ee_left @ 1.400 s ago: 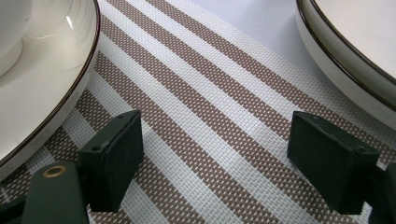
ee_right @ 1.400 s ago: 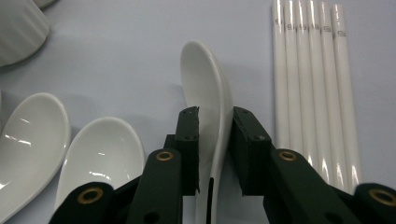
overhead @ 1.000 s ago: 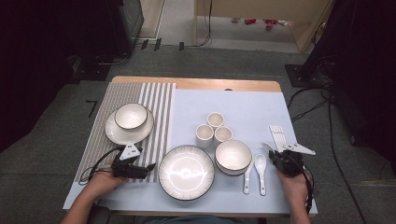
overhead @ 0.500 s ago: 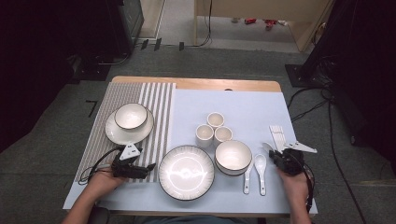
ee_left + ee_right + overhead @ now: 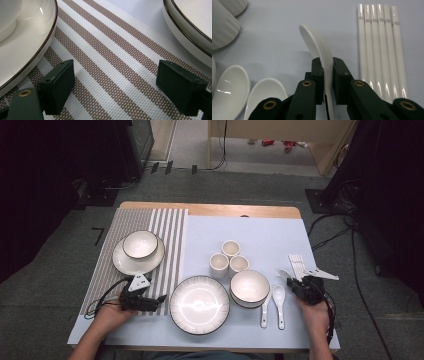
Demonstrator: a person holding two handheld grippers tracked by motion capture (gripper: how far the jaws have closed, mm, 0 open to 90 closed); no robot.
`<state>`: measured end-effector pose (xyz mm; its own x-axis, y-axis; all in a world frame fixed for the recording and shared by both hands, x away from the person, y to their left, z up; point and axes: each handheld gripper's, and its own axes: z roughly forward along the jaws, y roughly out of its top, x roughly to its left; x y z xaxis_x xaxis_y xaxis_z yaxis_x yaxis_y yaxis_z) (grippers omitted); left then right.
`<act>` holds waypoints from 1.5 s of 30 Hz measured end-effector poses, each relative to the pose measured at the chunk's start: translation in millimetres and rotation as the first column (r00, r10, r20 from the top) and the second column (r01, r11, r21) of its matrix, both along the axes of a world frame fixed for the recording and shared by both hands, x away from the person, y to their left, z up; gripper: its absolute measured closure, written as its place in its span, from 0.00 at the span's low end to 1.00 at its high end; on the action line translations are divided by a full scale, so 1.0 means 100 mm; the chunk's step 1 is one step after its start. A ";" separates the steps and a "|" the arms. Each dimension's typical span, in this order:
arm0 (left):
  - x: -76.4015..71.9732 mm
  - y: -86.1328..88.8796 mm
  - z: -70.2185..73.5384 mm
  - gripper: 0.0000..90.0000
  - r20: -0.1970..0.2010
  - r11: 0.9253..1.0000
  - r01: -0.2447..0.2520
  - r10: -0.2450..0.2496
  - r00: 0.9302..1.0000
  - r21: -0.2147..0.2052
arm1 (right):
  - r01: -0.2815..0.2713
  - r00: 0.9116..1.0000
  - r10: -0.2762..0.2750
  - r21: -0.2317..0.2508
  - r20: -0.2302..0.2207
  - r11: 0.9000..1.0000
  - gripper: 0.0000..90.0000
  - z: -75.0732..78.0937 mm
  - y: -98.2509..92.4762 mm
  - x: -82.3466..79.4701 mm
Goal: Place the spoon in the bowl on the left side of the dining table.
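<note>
Spoon (image 5: 318,47) sits clamped edge-on in right hand-held gripper (image 5: 327,72), just right of two spoons (image 5: 271,302) beside bowl (image 5: 249,286), nothing shifted over the last second, likely mid-placement; left hand-held gripper (image 5: 115,82) rests apart on striped mat (image 5: 112,57).

A small dark square logo mark sits near the top end of each of 5 white chopsticks (image 5: 382,47) lying side by side on the pale blue mat (image 5: 274,32); its characters are too small to read.
</note>
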<state>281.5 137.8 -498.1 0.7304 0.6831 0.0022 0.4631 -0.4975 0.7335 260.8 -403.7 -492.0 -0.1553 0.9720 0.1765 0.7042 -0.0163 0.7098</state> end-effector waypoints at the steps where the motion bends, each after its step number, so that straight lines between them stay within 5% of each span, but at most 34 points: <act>1: 0.00 0.00 0.00 0.18 0.000 1.000 0.000 0.000 1.000 0.000 | -0.002 1.000 0.002 0.002 0.000 1.000 0.90 0.00 0.00 0.00; 30: 0.01 0.00 0.00 0.17 -0.006 1.000 -0.001 0.001 1.000 0.001 | -0.028 1.000 0.028 -0.012 0.001 1.000 0.90 0.08 0.01 0.04; 37: 0.00 -0.07 0.00 0.15 -0.014 0.999 -0.049 0.049 0.999 0.005 | -0.038 0.999 0.038 -0.013 0.007 0.999 0.90 0.11 0.00 0.05; 45: 0.00 -0.06 0.01 0.16 -0.016 0.999 -0.039 0.039 0.999 0.007 | -0.046 0.999 0.046 -0.010 0.007 0.999 0.90 0.13 0.01 0.06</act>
<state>281.5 132.1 -497.2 0.7029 0.7113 -0.0048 0.4940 -0.4833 0.7227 266.3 -403.0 -478.7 -0.2011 0.9654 0.1661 0.6991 0.0227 0.7146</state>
